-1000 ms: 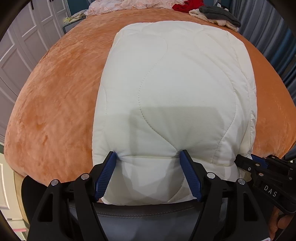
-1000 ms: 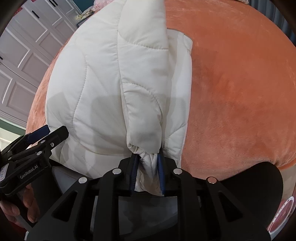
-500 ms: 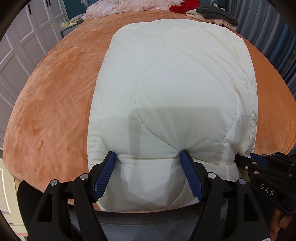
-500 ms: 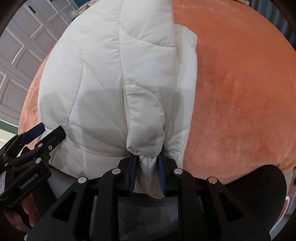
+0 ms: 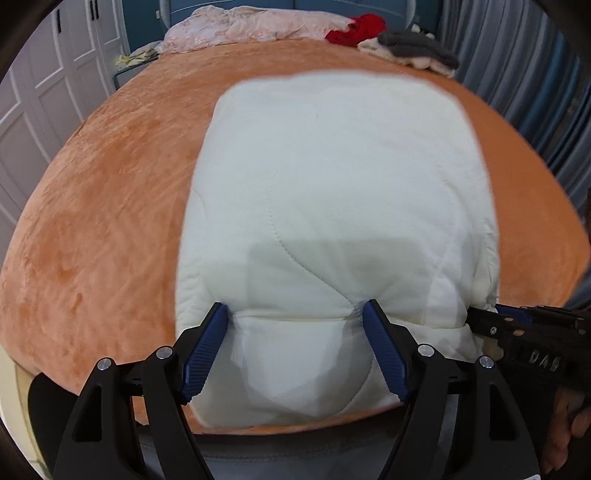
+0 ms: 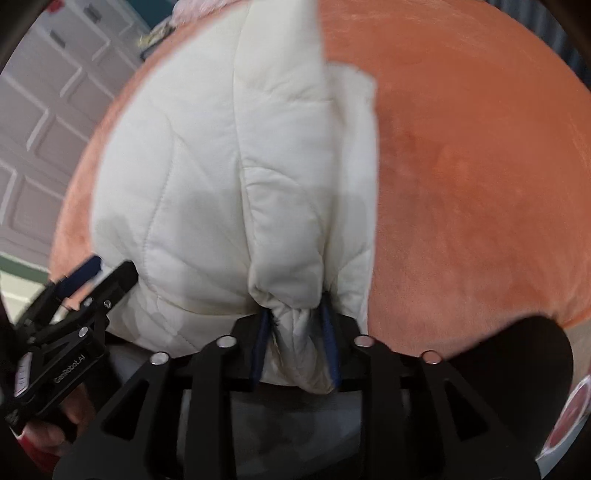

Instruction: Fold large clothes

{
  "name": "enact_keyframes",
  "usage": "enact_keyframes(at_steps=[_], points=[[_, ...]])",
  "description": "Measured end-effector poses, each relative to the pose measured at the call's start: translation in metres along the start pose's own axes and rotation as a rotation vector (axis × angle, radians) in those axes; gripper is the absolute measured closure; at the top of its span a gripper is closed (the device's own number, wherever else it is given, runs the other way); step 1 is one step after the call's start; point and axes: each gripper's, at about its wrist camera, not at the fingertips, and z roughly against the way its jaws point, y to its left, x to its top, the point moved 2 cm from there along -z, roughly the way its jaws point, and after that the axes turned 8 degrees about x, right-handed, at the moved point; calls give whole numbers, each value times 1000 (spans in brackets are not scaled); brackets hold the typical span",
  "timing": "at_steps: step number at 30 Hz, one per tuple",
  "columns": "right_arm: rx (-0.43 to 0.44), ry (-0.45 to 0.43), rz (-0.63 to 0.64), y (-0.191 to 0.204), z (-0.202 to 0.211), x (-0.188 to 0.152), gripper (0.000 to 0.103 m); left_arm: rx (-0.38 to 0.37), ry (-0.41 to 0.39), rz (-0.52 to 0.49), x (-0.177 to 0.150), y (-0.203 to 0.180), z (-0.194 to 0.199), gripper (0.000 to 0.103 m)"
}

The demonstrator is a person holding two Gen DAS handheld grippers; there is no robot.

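A white quilted jacket [image 5: 332, 184] lies folded lengthwise on the orange plush bed [image 5: 110, 221]. My left gripper [image 5: 293, 321] stands wide at the jacket's near edge. Its blue pads dent the puffy fabric on both sides, and its jaws are easing open. In the right wrist view the jacket [image 6: 207, 166] has a bunched fold at its near right corner. My right gripper [image 6: 295, 317] has that fold between its pads, still touching both, while its jaws are opening. The right gripper [image 5: 517, 325] also shows at the jacket's right corner, and the left gripper [image 6: 74, 306] at the lower left.
Loose clothes lie at the bed's far end: pink fabric [image 5: 258, 26], a red garment [image 5: 354, 27], a grey and cream pile [image 5: 410, 51]. White wardrobe doors [image 5: 44, 110] stand left, blue curtains [image 5: 535, 92] right. Bare orange cover [image 6: 480, 147] spreads right of the jacket.
The right pads have spread apart and the bunched fold between them has loosened. The left view has tipped up a little, showing more of the bed's far end.
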Motion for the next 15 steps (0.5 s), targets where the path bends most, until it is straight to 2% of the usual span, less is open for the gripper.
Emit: enact_keyframes(at_steps=[1, 4, 5, 7, 8, 12, 15], points=[[11, -31, -19, 2, 16, 1, 60, -13, 1, 14, 3, 7, 7, 31], [49, -149, -11, 13, 61, 16, 49, -49, -47, 88, 21, 32, 34, 31], [54, -181, -1, 17, 71, 24, 47, -56, -77, 118, 34, 42, 43, 31], [83, -257, 14, 28, 92, 52, 35, -62, -103, 154, 56, 53, 50, 31], [98, -275, 12, 30, 95, 61, 34, -73, -116, 179, 75, 59, 50, 31], [140, -323, -88, 29, 73, 116, 33, -95, -124, 258, 125, 68, 35, 31], [132, -284, -188, 13, 39, 141, 33, -107, -96, 292, 152, 66, 13, 31]])
